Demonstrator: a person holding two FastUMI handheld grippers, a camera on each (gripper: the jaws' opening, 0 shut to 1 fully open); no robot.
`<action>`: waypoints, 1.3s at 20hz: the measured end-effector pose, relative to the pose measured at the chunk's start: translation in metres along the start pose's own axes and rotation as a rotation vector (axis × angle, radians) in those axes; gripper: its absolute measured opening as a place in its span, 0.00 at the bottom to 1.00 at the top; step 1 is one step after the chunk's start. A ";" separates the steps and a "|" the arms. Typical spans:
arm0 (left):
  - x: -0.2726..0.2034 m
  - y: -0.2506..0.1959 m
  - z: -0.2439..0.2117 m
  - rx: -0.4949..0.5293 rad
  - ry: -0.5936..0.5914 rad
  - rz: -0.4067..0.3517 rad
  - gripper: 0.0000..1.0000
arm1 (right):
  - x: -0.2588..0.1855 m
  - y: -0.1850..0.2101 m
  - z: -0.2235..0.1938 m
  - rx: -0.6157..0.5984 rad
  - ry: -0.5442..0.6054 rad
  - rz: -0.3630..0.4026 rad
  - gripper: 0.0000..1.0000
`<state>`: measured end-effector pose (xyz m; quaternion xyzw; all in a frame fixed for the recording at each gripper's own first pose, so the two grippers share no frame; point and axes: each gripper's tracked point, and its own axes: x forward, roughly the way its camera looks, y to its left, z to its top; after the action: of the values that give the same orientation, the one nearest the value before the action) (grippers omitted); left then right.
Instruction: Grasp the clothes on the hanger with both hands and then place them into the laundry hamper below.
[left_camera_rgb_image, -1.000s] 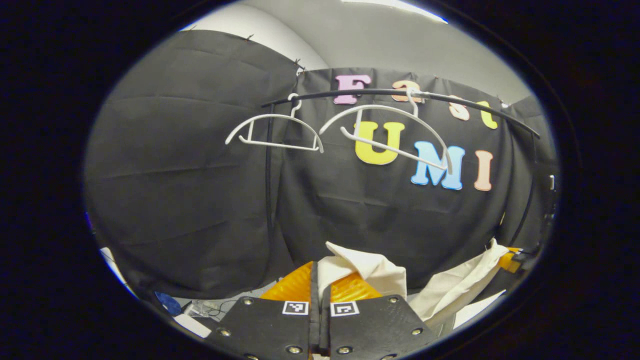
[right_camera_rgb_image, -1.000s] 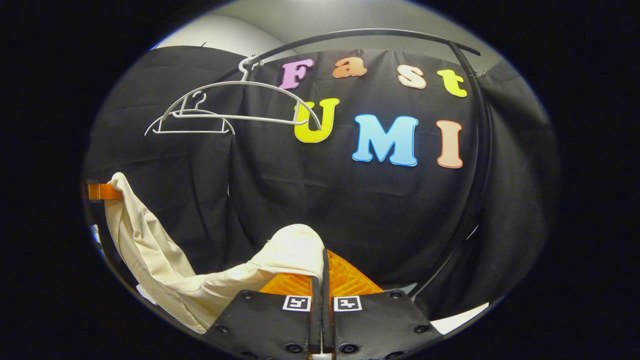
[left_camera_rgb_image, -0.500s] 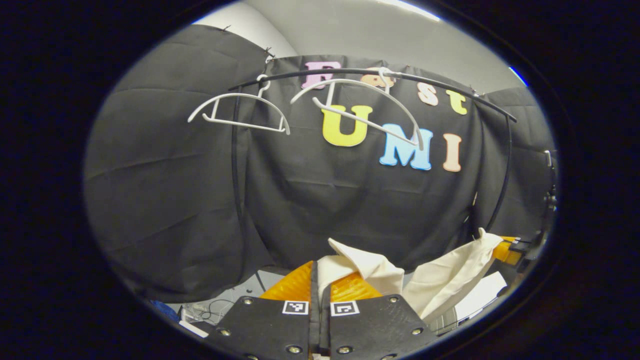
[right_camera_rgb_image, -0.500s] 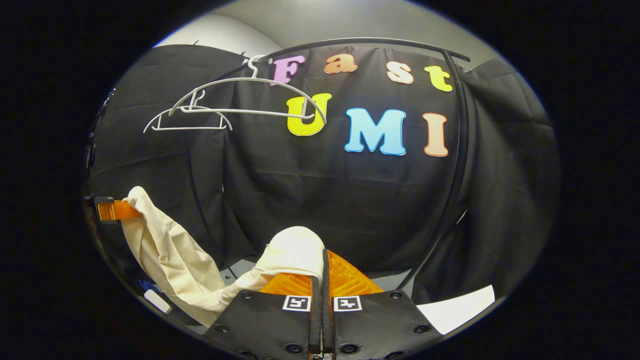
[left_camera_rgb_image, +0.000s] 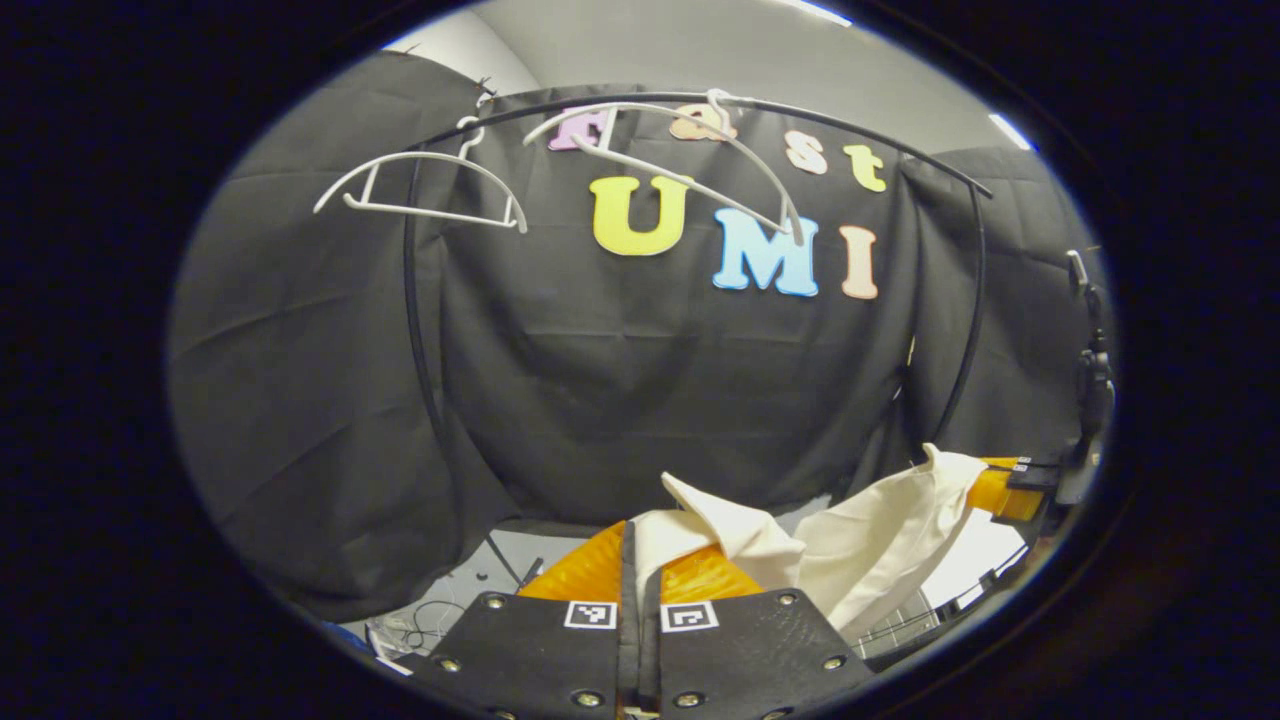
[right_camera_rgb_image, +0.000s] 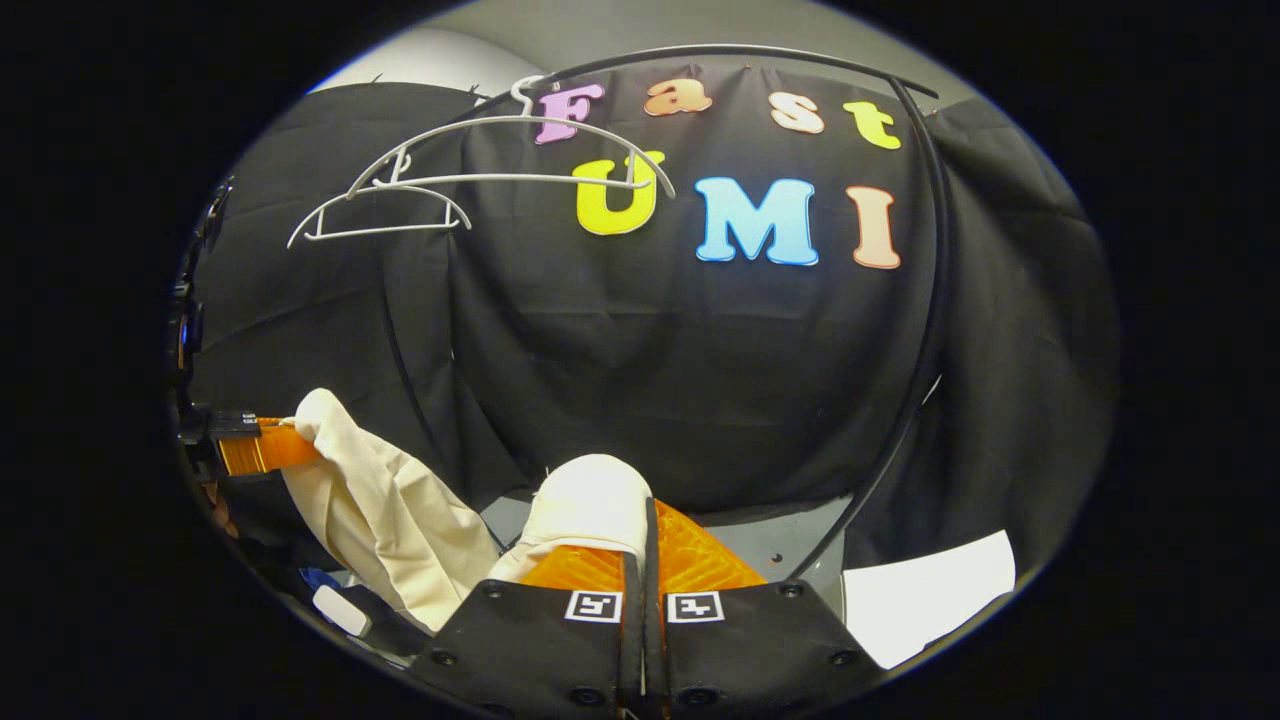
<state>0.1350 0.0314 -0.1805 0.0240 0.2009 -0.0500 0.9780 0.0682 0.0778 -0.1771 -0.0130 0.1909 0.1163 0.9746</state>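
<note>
Cream cloth garment (left_camera_rgb_image: 880, 540) held off the hangers by both grippers

The left gripper (left_camera_rgb_image: 640, 560) and right gripper (right_camera_rgb_image: 640, 540) each have their jaws pressed together on a fold of the garment, which sags between them below the curved black rail (right_camera_rgb_image: 750, 55). 2 bare white plastic hangers (right_camera_rgb_image: 500, 150) hang from that rail, well above the cloth.
</note>
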 end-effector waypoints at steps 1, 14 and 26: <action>0.000 -0.001 -0.007 0.006 0.017 -0.007 0.01 | 0.003 -0.002 -0.005 0.004 0.012 -0.017 0.02; 0.047 0.017 -0.101 -0.024 0.241 -0.032 0.02 | 0.037 0.001 -0.097 0.055 0.284 -0.061 0.03; 0.062 0.014 -0.117 -0.043 0.355 -0.021 0.00 | 0.048 0.027 -0.126 0.090 0.438 -0.010 0.14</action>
<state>0.1476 0.0481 -0.3125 0.0094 0.3718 -0.0507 0.9269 0.0589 0.1056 -0.3114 0.0045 0.4031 0.0973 0.9100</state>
